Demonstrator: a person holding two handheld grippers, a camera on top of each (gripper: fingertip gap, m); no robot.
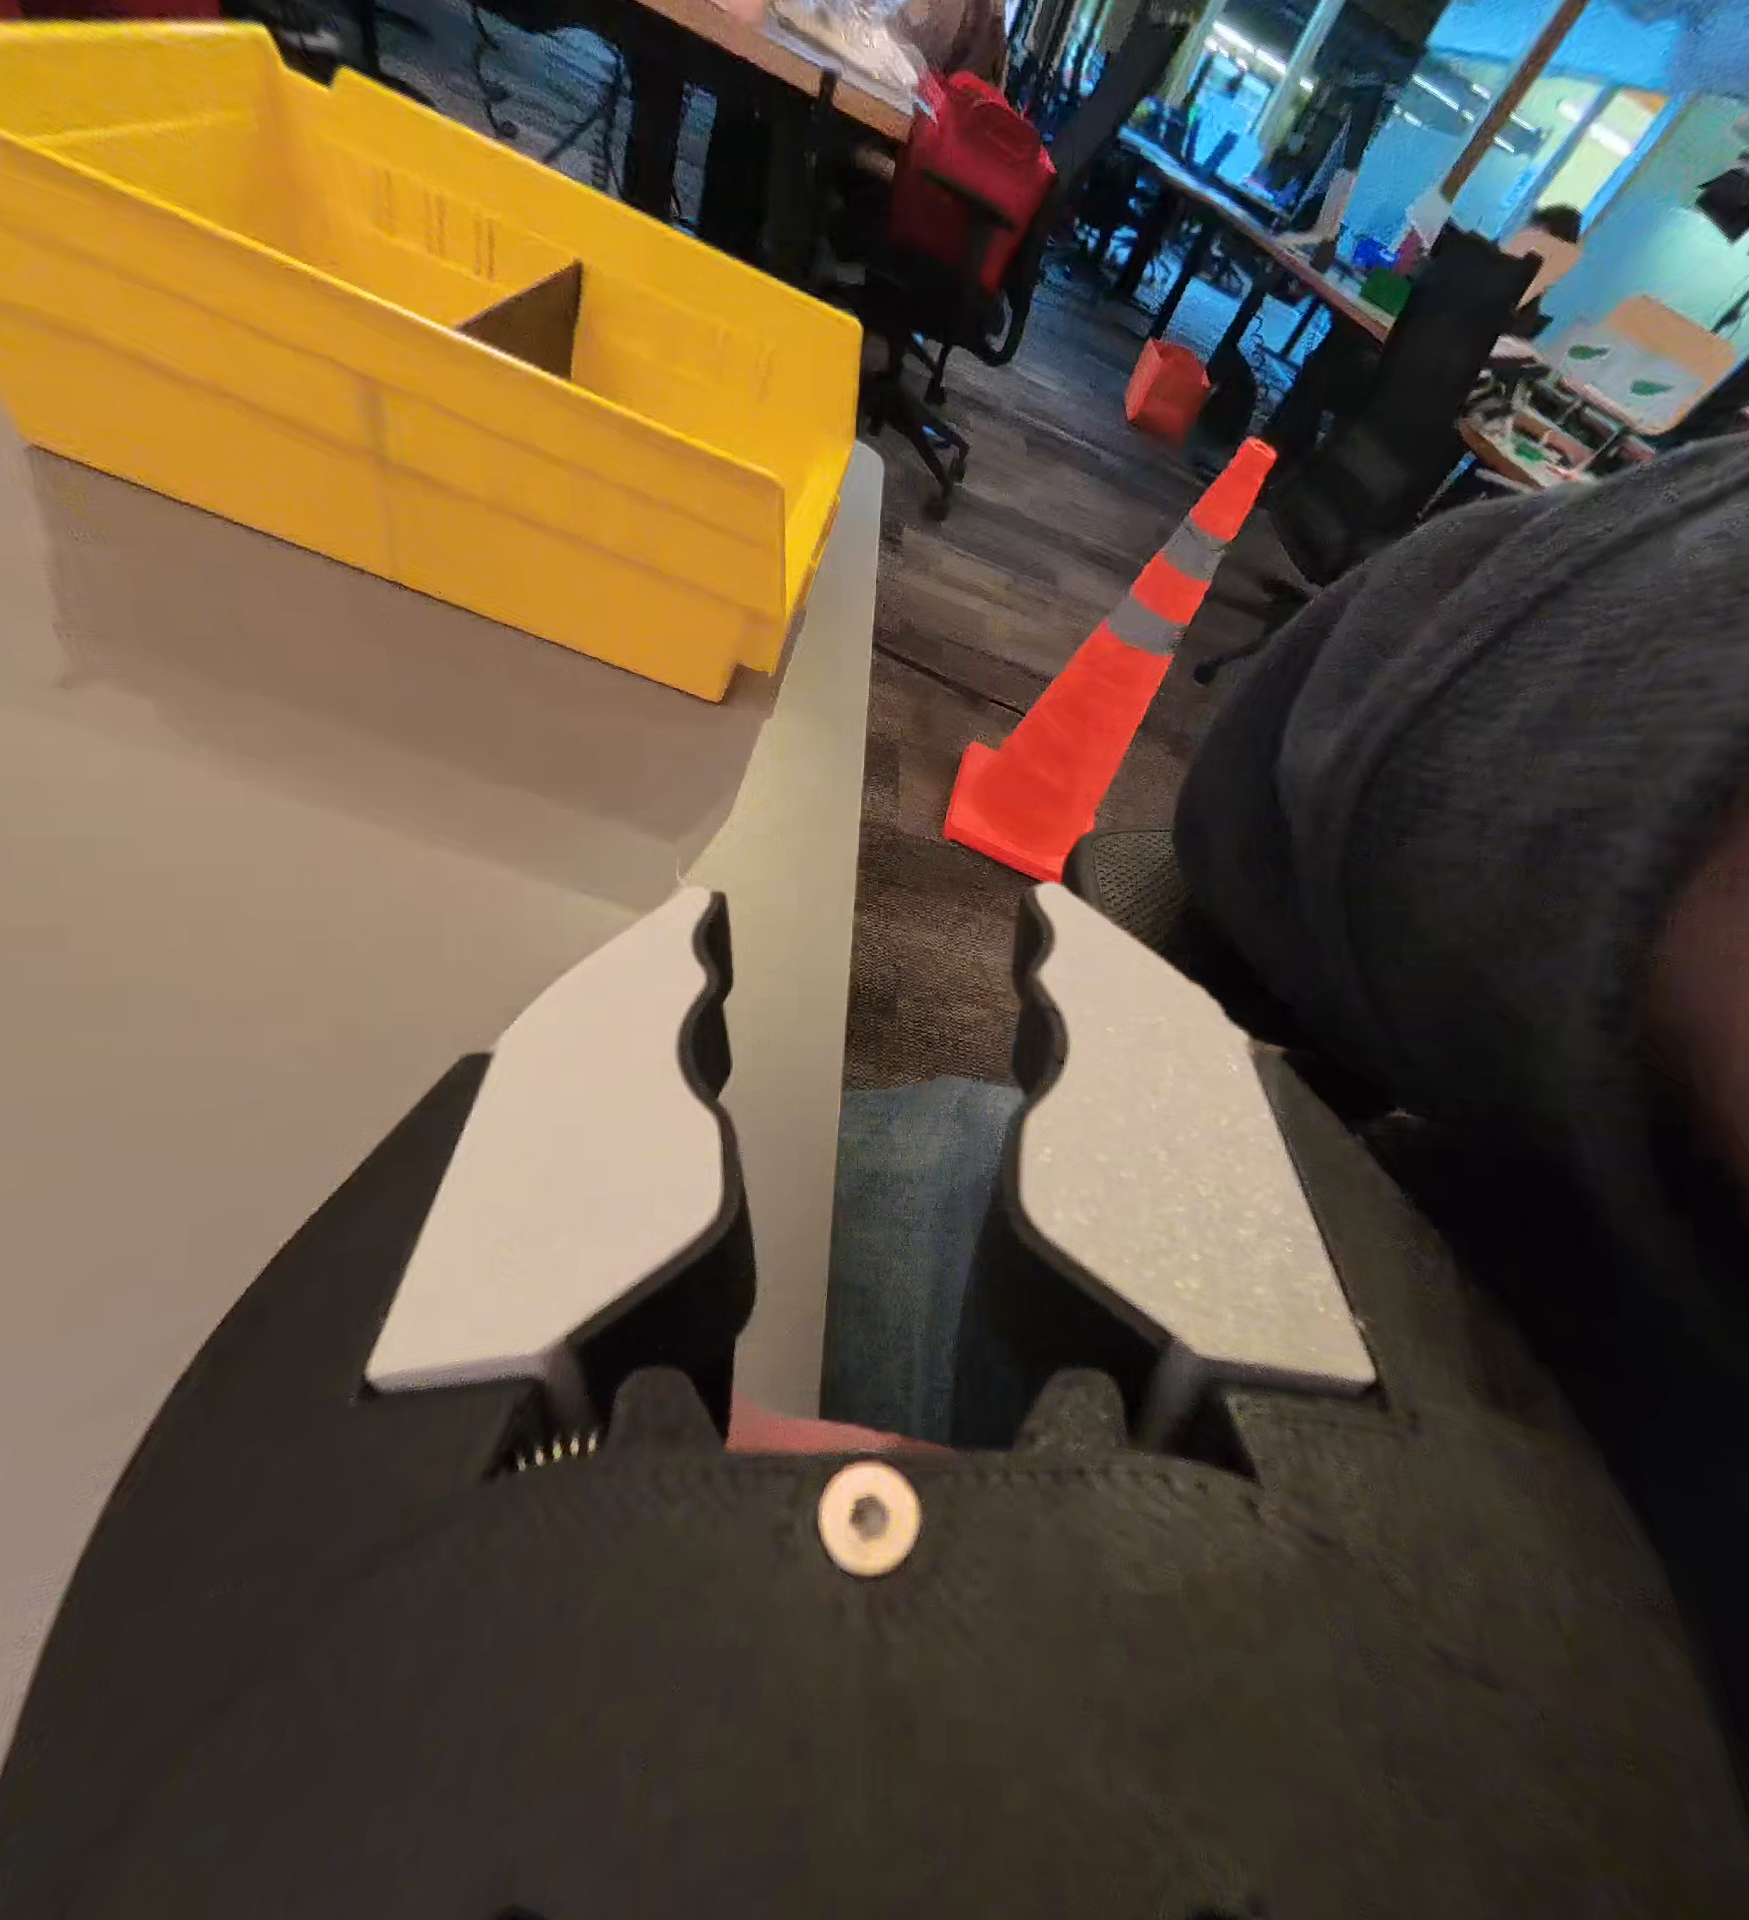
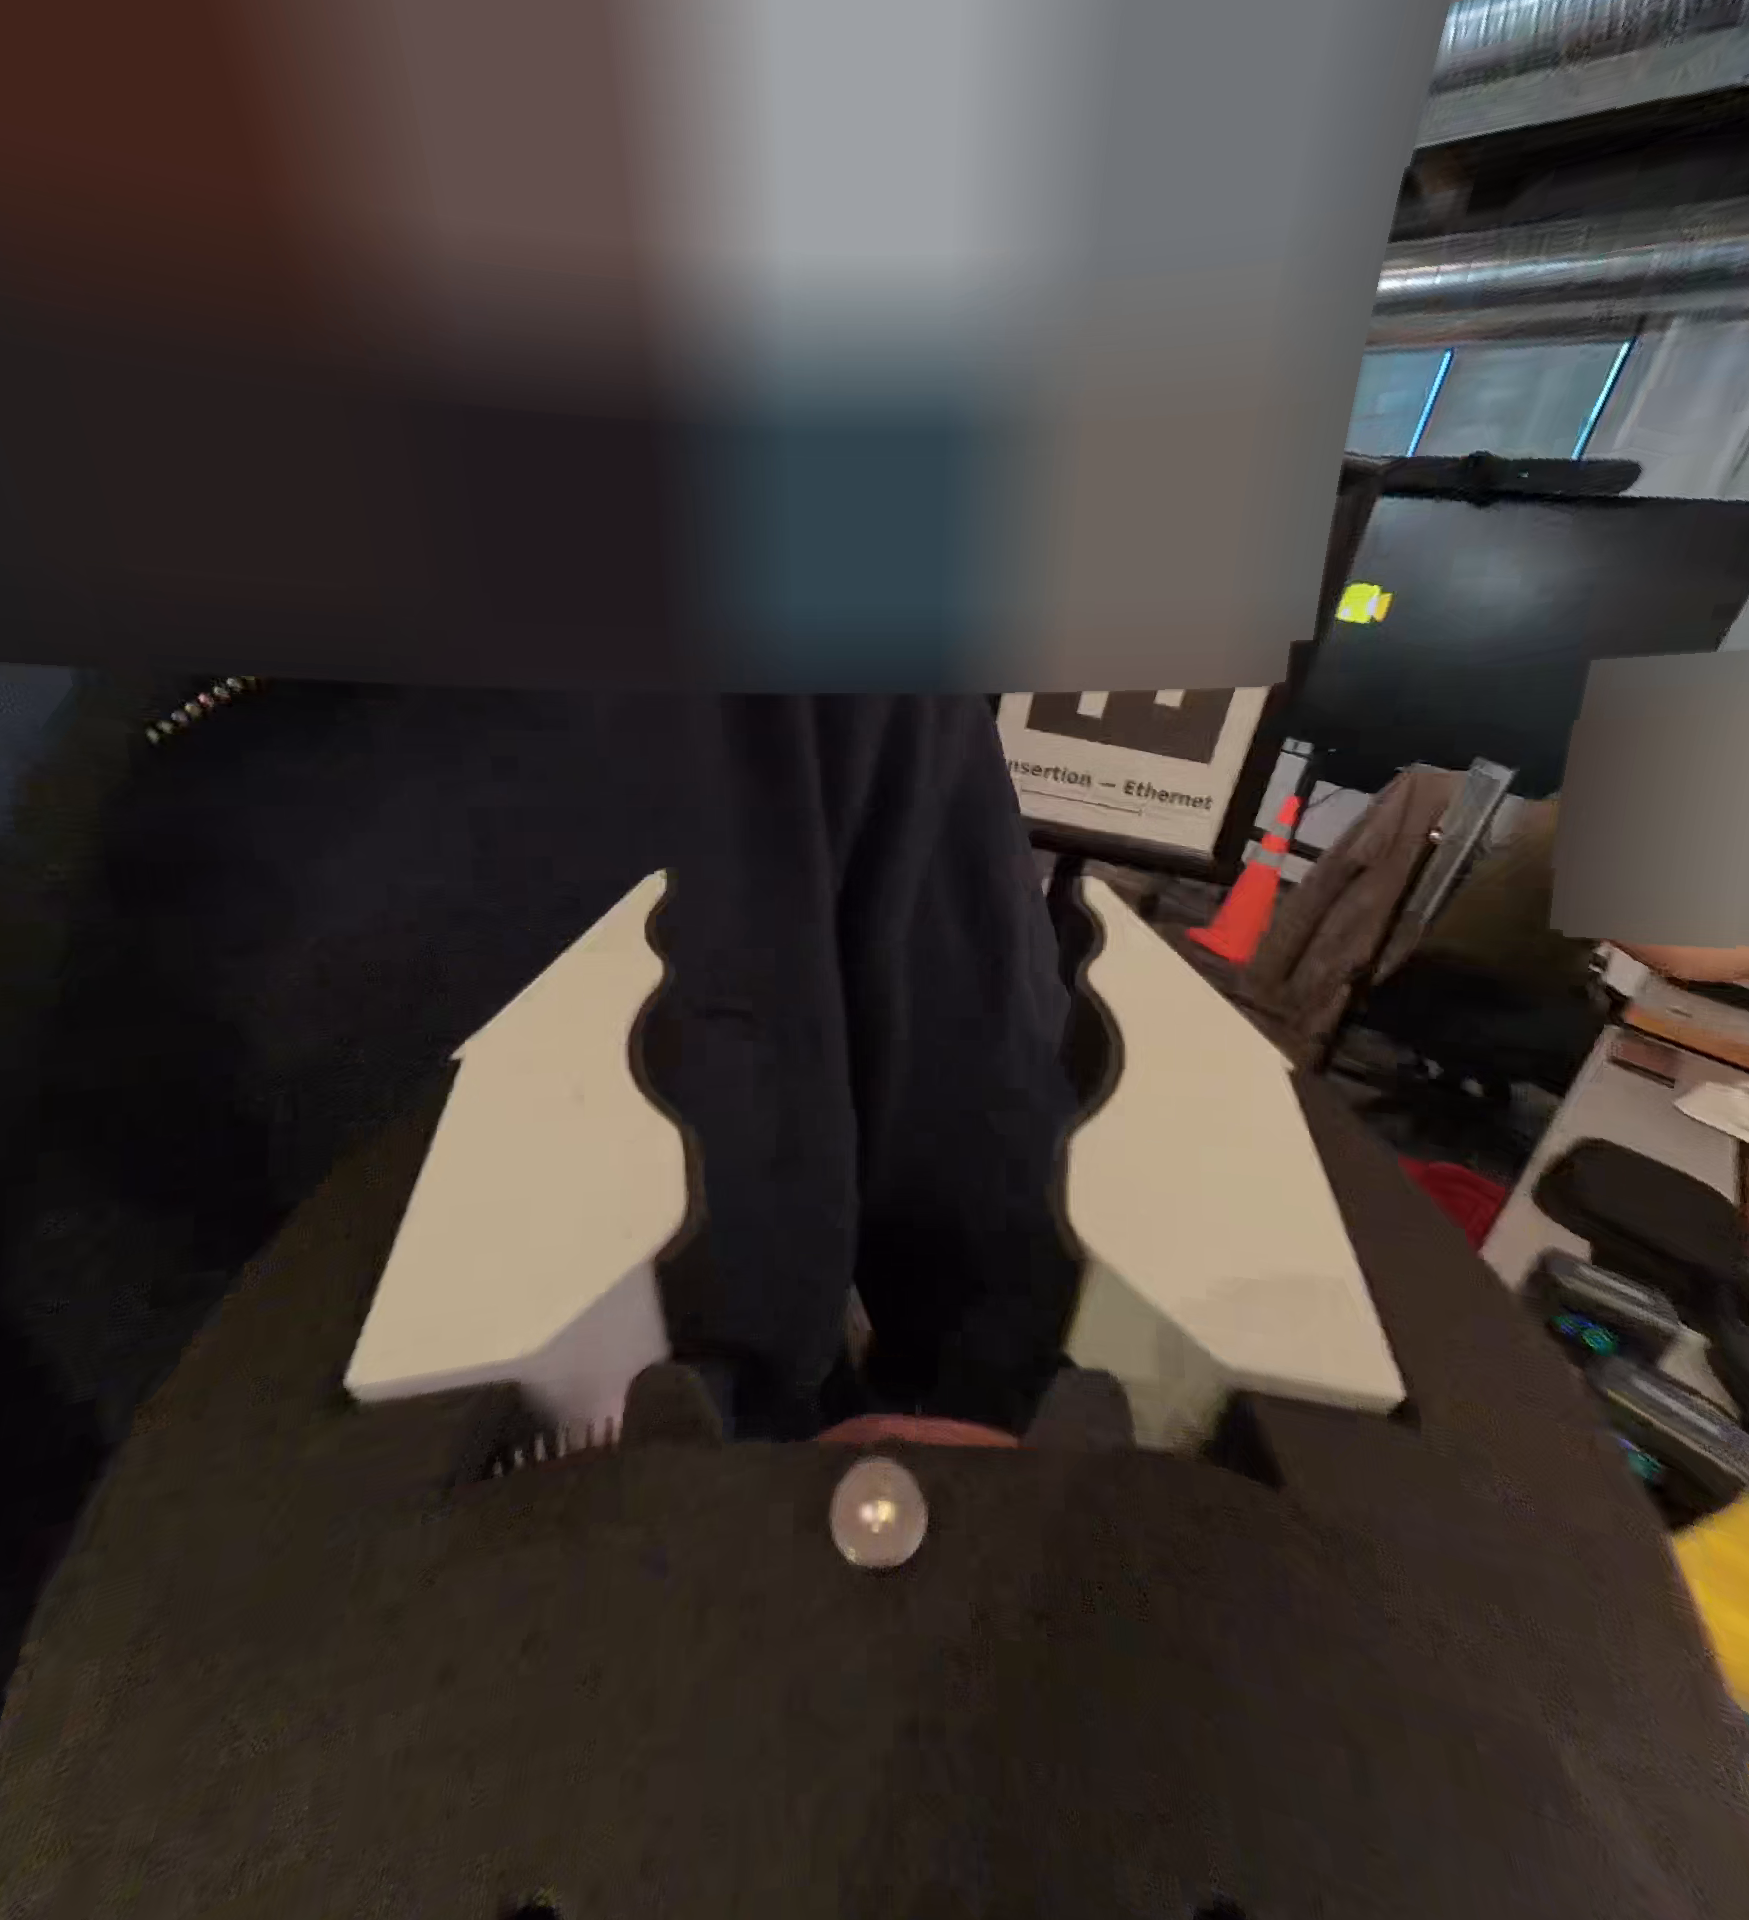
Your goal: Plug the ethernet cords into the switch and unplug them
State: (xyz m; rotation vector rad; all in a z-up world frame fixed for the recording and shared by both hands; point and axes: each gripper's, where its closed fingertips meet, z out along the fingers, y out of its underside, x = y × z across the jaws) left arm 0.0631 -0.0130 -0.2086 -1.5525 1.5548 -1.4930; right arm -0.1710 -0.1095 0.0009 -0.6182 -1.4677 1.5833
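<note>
Left gripper [image 1: 875, 925] over the desk [image 1: 226, 987] edge, fingers spread and empty, yellow bin [image 1: 361, 416] near the far corner, right gripper [image 2: 870, 904] fingers spread, facing dark clothing [image 2: 849, 1039]

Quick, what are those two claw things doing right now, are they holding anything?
Left gripper: open, holding nothing, above the table edge.
Right gripper: open, holding nothing, pointed at a person's dark clothing.
</note>
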